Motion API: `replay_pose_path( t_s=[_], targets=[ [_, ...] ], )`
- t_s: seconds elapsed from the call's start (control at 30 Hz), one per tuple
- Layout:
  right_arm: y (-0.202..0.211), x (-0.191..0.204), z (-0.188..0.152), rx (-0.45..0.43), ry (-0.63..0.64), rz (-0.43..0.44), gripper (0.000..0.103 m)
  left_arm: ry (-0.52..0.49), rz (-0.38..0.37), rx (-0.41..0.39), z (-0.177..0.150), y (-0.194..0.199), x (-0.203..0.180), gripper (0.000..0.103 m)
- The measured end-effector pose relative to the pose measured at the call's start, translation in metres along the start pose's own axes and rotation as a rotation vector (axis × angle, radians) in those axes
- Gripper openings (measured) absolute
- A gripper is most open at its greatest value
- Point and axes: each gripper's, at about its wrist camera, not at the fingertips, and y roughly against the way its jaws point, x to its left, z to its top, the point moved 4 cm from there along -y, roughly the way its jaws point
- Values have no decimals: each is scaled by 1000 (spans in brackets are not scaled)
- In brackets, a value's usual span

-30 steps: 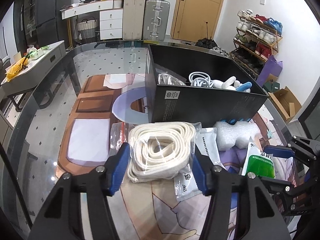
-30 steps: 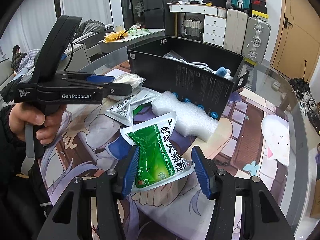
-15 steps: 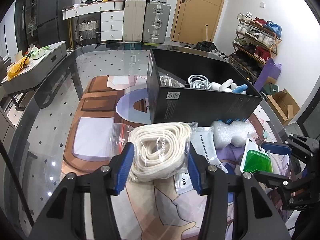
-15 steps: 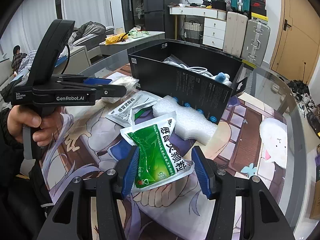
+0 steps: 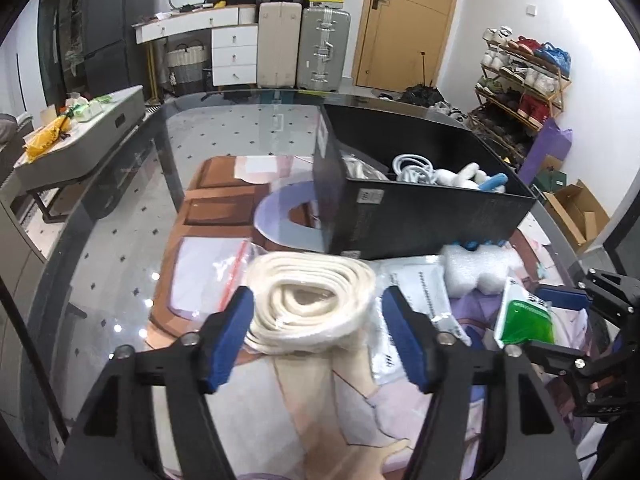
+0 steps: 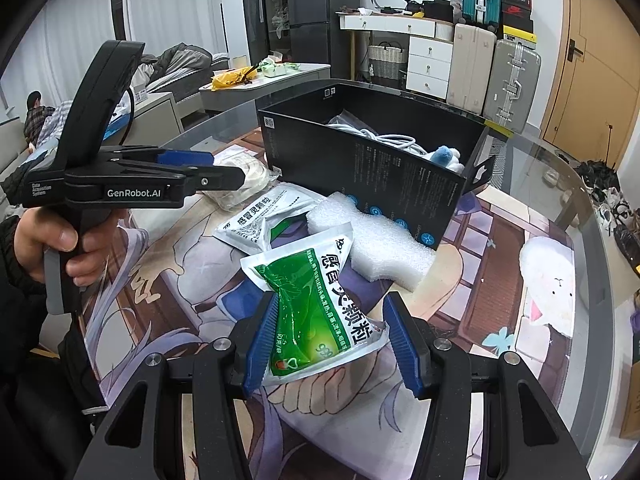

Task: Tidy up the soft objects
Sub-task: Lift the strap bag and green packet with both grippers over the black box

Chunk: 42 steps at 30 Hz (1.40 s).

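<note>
Glass tabletop (image 5: 120, 240): left tongs (image 5: 316, 332) just spread apart off bagged white strap coil (image 5: 312, 304), so it isn't boxed yet; right tongs (image 6: 332, 340) stay clamped on green medicine sachet (image 6: 316, 312) near black box (image 6: 368, 168).

2 suitcases (image 5: 304, 46) by wooden door (image 5: 408, 24); shoe rack (image 5: 520, 76) right; white drawer unit (image 6: 428, 64); dark fridge (image 6: 310, 12).

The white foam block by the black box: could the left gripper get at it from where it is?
Probably not directly. The left gripper straddles the bagged white strap, and a silver pouch lies between it and the foam block.
</note>
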Motion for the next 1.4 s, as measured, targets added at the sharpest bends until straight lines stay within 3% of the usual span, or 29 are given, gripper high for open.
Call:
replay_pose_path(
  t_s=[0.07, 0.13, 0.27, 0.43, 0.5, 0.6, 0.7, 1.4],
  targets=[
    [0, 0, 0, 1, -1, 0, 54, -12, 16, 1, 1, -4, 1, 85],
    [-1, -1, 0, 2, -1, 1, 54, -26, 37, 18, 2, -11, 2, 89],
    [-2, -1, -1, 7, -3, 2, 54, 6, 59, 85, 1, -29, 11, 90],
    [-6, -3, -2, 10, -8, 2, 54, -2, 66, 90, 4, -33, 12, 92],
    [-6, -3, -2, 12, -8, 3, 54, -7, 62, 89, 4, -34, 11, 86],
    [-7, -3, -2, 11, -7, 3, 54, -21, 57, 76, 5, -31, 10, 66],
    [-6, -2, -2, 8, -5, 3, 54, -30, 45, 58, 5, -26, 9, 55],
    [19, -5, 14, -115, -36, -6, 54, 3, -31, -92, 9, 30, -1, 52]
  ],
)
